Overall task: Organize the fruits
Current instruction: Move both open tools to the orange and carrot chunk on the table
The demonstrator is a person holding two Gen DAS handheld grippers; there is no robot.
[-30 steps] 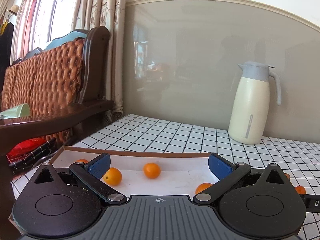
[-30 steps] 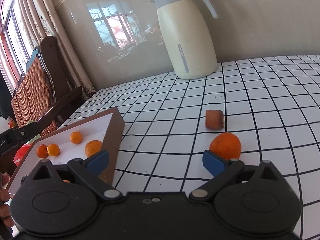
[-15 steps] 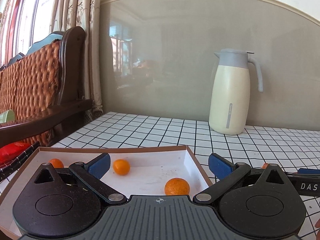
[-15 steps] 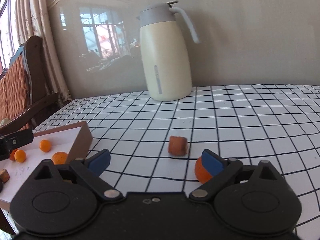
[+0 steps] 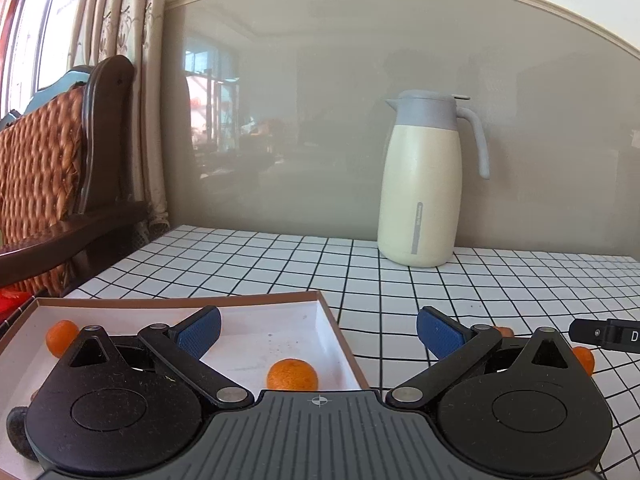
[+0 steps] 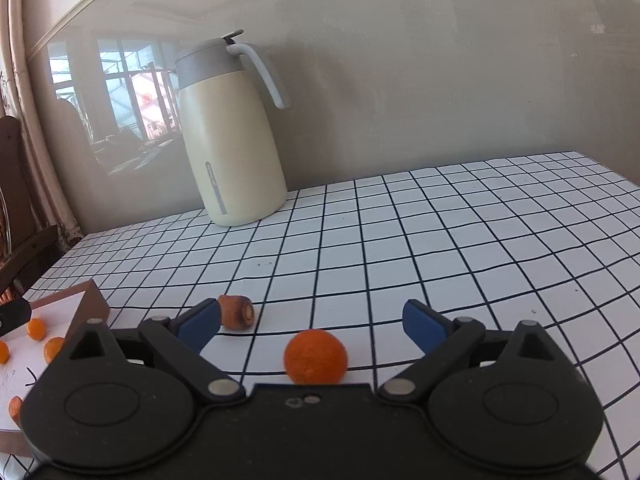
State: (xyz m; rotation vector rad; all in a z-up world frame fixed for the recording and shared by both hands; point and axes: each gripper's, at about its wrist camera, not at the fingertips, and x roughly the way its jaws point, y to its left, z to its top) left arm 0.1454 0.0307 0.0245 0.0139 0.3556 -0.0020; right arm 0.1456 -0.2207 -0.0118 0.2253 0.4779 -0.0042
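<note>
Shallow brown-rimmed box, white inside, holds small oranges: one near its right wall, one at far left. Left gripper spread wide over the box, empty. Right gripper wide, empty; a loose orange on the checked tablecloth sits between its fingers, a brown chunk beside. Cream jug behind.

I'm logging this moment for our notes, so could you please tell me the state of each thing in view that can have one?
Left claw: open, empty, above the box.
Right claw: open, around the loose orange, not gripping.
Loose orange: on the tablecloth, outside the box.
Brown stub piece: lying on its side, outside the box.
Box: open-topped, holding several oranges.
Thermos jug: upright, lid shut.
</note>
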